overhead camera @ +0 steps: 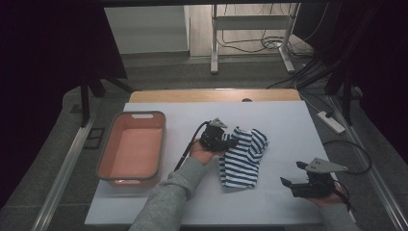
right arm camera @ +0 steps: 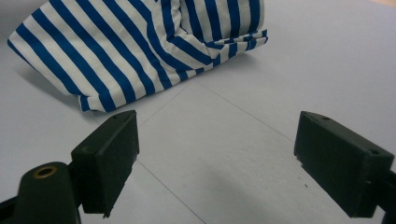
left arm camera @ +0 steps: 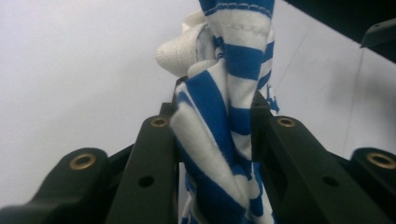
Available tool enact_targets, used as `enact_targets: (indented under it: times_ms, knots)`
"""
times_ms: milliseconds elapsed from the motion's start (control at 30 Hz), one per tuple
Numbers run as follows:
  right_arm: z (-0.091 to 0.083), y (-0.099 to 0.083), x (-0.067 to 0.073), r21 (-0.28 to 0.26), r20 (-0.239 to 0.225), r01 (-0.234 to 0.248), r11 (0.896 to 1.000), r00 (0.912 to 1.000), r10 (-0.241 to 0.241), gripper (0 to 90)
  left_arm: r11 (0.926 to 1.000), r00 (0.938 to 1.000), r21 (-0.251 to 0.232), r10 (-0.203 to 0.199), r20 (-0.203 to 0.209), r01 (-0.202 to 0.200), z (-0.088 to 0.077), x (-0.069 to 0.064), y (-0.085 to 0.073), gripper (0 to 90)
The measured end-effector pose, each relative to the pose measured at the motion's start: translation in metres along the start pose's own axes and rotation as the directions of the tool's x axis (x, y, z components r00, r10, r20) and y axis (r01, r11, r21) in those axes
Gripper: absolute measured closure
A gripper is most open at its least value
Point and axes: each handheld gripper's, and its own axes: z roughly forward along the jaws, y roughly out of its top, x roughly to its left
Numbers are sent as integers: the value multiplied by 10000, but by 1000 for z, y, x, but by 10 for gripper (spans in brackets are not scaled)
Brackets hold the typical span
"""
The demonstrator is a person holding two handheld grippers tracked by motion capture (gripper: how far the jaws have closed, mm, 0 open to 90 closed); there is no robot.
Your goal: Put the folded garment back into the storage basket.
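A blue and white striped cloth (overhead camera: pixel 243 156) lies bunched in the middle of the white table top (overhead camera: pixel 284 120). My left gripper (overhead camera: pixel 230 142) is shut on the cloth's left edge and holds that part lifted a little. In the left gripper view the striped cloth (left arm camera: pixel 224 116) is pinched tight between the two black jaws, with a white hem above. My right gripper (overhead camera: pixel 291 174) rests near the front right of the table, open, jaws wide apart with nothing between them. In the right gripper view the striped cloth (right arm camera: pixel 140 46) lies beyond the right gripper (right arm camera: pixel 217 154).
An orange tub with a grey rim (overhead camera: pixel 131 147) stands at the left of the table. A power strip (overhead camera: pixel 332 121) and cables lie on the floor to the right. A metal frame (overhead camera: pixel 250 36) stands behind the table.
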Motion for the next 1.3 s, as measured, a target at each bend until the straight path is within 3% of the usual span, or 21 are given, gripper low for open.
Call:
enact_targets:
  times_ms: [200,767,1300]
  knots:
    - [1,0,0,13,3,37,10000,10000,-37,147,9994,9998,-306,147,155,-142,-7,-8,3,732]
    - [0,1,0,-50,18,49,10000,10000,-49,147,9893,9980,-1422,-252,574,331,-33,-10,6,734]
    - [1,2,0,-92,75,74,9999,9999,-73,150,9821,9977,-1861,-189,650,307,-47,-14,8,734]
